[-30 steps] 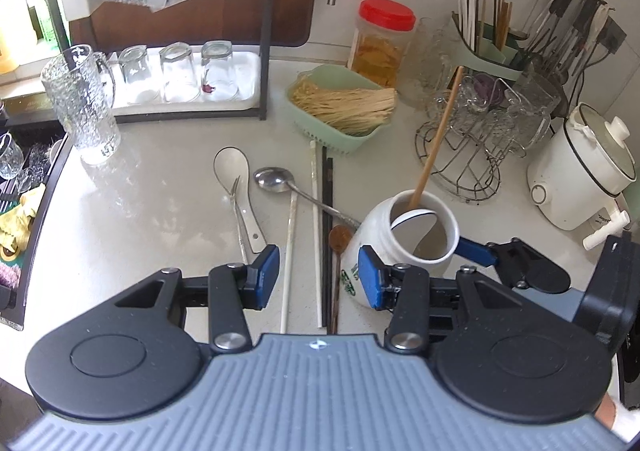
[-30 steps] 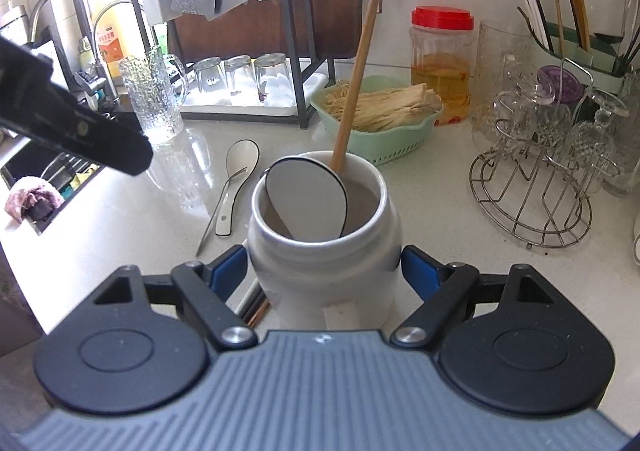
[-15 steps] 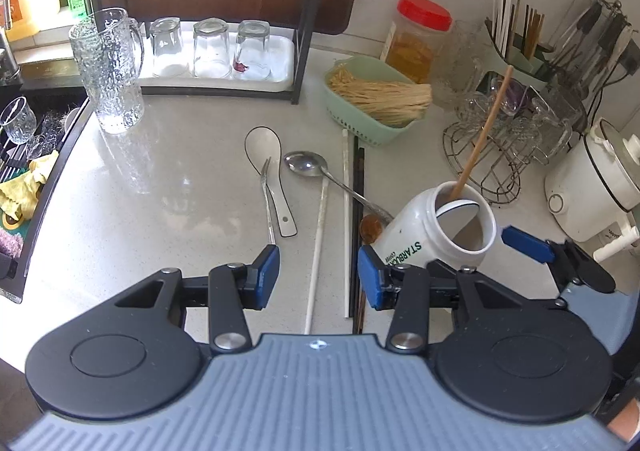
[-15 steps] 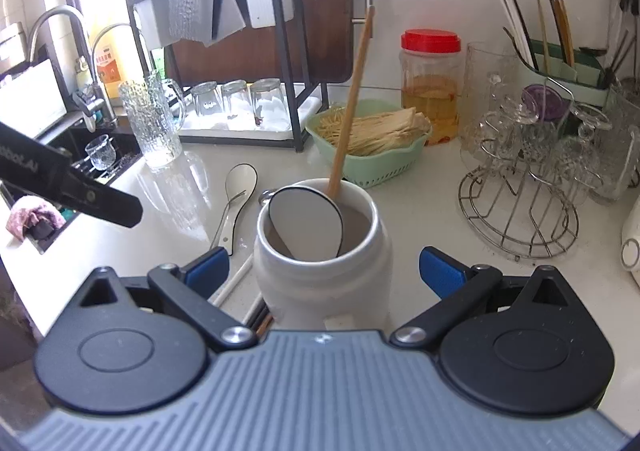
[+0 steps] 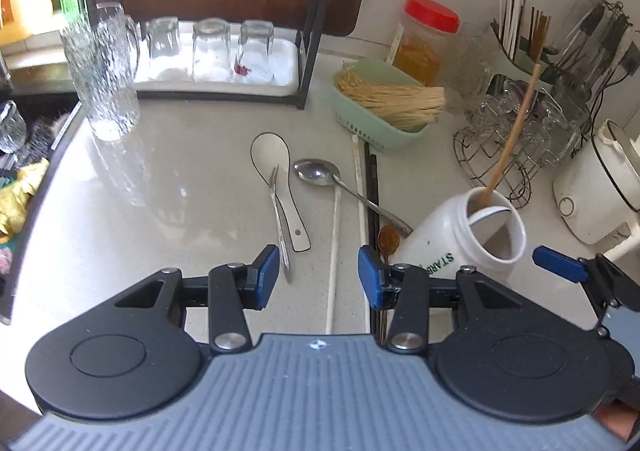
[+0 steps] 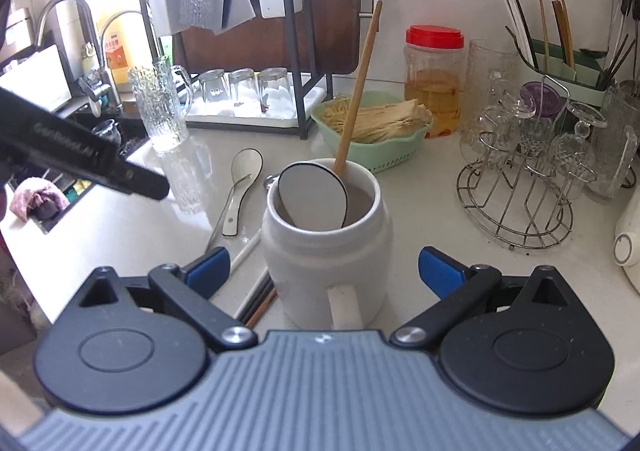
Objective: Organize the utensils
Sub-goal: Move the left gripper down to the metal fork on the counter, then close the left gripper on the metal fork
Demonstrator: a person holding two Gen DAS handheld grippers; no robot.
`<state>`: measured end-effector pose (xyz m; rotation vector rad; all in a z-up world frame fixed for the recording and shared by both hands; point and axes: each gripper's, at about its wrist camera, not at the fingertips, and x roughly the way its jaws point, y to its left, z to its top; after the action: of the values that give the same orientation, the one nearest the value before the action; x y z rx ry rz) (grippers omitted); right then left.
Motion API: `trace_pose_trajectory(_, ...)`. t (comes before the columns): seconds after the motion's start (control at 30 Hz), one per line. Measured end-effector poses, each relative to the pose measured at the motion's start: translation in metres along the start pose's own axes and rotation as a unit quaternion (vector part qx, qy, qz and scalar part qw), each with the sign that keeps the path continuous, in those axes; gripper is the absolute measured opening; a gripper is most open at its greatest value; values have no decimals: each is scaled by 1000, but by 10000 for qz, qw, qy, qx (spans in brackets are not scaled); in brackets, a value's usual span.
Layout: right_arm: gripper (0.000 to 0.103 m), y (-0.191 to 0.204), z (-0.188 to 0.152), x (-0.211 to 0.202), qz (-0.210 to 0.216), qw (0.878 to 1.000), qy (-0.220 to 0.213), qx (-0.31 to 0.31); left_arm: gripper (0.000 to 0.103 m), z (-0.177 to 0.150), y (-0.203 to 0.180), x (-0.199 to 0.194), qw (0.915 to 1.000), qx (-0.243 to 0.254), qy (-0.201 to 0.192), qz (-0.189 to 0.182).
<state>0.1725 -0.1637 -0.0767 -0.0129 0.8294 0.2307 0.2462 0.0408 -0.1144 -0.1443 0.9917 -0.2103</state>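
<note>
A white mug point(image 6: 326, 251) stands on the counter and holds a white ceramic spoon point(image 6: 312, 195) and a wooden-handled utensil point(image 6: 358, 99). My right gripper point(image 6: 324, 269) straddles the mug, its jaws wide and closing slightly, both pads clear of the mug's sides. Left of the mug point(image 5: 452, 239) lie a ceramic spoon point(image 5: 276, 179), a fork point(image 5: 280, 227), a metal spoon point(image 5: 320, 173), white chopsticks point(image 5: 334, 255), a black chopstick point(image 5: 374, 195) and a small wooden spoon point(image 5: 389, 239). My left gripper point(image 5: 318, 273) hovers open above the near end of a white chopstick, holding nothing.
A green basket of noodles point(image 5: 384, 107) and a red-lidded jar point(image 5: 424, 39) sit behind the utensils. To the right are a wire glass rack point(image 5: 516, 155), a chopstick holder point(image 5: 520, 47) and a white cooker point(image 5: 596, 187). A glass pitcher point(image 5: 104, 79), a drying rack point(image 5: 224, 55) and the sink edge point(image 5: 24, 211) lie left.
My right jaws have spread wide off the mug's sides. The left gripper has shifted left and lower, away from the mug, so the fork and a white chopstick now lie by its fingertips.
</note>
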Motion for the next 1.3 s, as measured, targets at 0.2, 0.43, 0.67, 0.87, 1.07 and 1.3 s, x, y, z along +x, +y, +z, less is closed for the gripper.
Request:
trace_pose_trajectory(0.2, 102, -4, -2, -1, -162, 9997, -57, 148, 49, 1, 17, 34, 9998, -70, 210, 30)
trace_pose_trajectory(0.43, 102, 3, -3, 5, -249, 9996, -71, 80, 49, 13, 34, 66, 9995, -168, 137, 224)
trace_pose_trajectory(0.67, 97, 9, -3, 18, -422, 9987, 128, 271, 60, 34, 41, 93, 9990, -210, 75, 375)
trace_pose_trajectory(0.87, 79, 14, -8, 27, -574, 9963, 303, 559, 57, 37, 40, 115, 9987, -119, 152, 481)
trace_pose_trajectory(1.07, 76, 19, -5, 26, -642, 9956, 376, 578, 37, 42, 45, 128, 9985, 22, 106, 534)
trace_pose_trajectory(1.3, 76, 22, -2, 26, -708, 9954, 411, 491, 25, 50, 43, 136, 9990, 159, 1, 420)
